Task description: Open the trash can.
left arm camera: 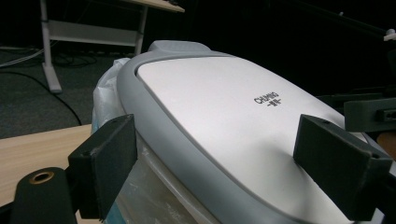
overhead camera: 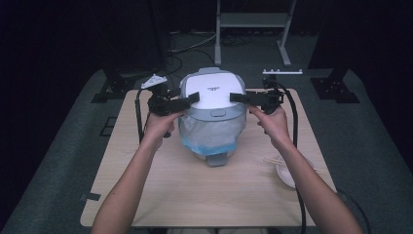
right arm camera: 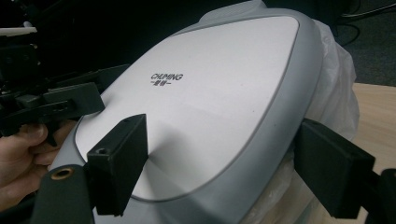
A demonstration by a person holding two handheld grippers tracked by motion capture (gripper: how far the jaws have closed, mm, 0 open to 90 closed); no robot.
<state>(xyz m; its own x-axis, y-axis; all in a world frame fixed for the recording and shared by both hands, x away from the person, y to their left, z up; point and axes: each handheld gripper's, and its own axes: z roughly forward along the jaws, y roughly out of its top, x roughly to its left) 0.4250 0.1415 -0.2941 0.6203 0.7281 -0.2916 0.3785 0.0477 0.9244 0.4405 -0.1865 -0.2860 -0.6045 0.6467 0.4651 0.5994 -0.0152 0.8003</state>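
A pedal bin with a grey-rimmed white lid [overhead camera: 213, 91] stands at the middle of the wooden table [overhead camera: 195, 195]; a pale plastic liner [overhead camera: 212, 136] hangs over its body. My left gripper [overhead camera: 192, 99] sits at the lid's left edge and my right gripper [overhead camera: 237, 97] at its right edge. In the left gripper view the lid [left arm camera: 224, 116] lies between the wide-apart jaws of the left gripper [left arm camera: 219, 163], one above and one beside the rim. The right gripper [right arm camera: 224, 168] straddles the lid rim [right arm camera: 280, 116] the same way. Both are open.
A white bowl [overhead camera: 287, 171] with chopsticks [overhead camera: 275, 160] across it lies at the table's front right. The bin's pedal [overhead camera: 216, 160] juts toward me. A metal stand [overhead camera: 253, 22] rises behind the table. Cables trail from both grippers.
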